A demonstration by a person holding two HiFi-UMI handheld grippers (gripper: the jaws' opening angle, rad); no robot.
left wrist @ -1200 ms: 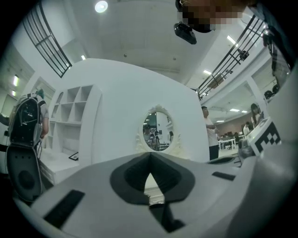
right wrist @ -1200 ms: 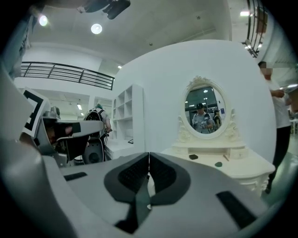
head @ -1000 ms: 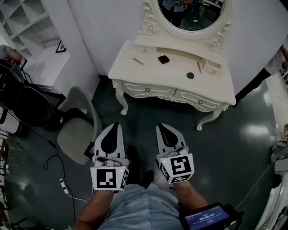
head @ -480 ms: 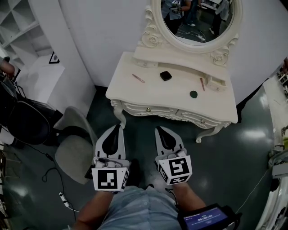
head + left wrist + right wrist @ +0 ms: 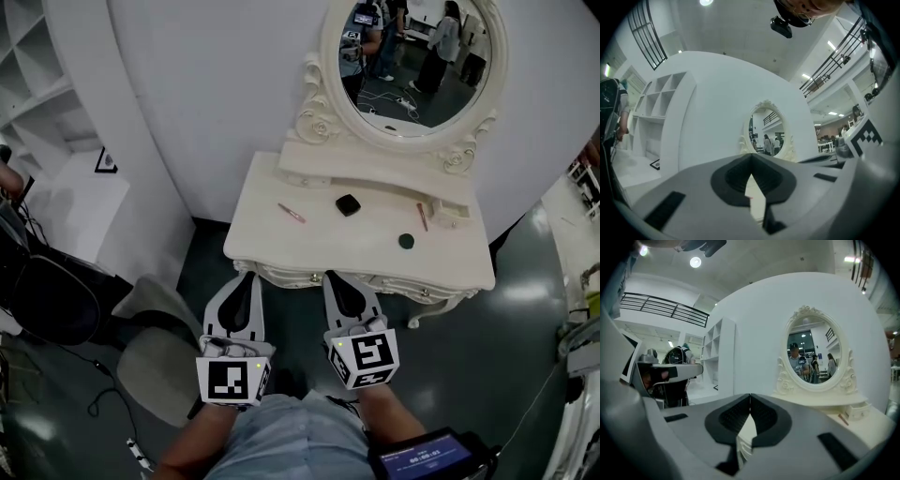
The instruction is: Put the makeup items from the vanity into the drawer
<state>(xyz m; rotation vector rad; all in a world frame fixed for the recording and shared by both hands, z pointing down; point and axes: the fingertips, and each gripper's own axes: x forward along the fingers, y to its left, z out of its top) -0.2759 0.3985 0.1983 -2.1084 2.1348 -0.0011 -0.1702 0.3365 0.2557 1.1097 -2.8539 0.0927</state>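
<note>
Four makeup items lay flat on the vanity [image 5: 272, 239] top: a pink pencil [image 5: 292, 214] toward its left side, a black compact [image 5: 348, 204] near its middle, a green round item [image 5: 406, 241] toward its right front, and a reddish pencil [image 5: 423, 217] toward its right rear. The long axis of the pink pencil ran diagonally, from left rear to right front; that of the reddish pencil ran nearly front to back. Which end was the tip could not be determined. The drawer fronts [image 5: 401, 287] were seen closed. The left gripper [image 5: 246, 277] and right gripper [image 5: 330, 278] were held level before the vanity's front edge, jaws closed together, nothing gripped. The step in hand was judged to be the approach. The next move would call for one gripper to be opened and a drawer pulled out.
</note>
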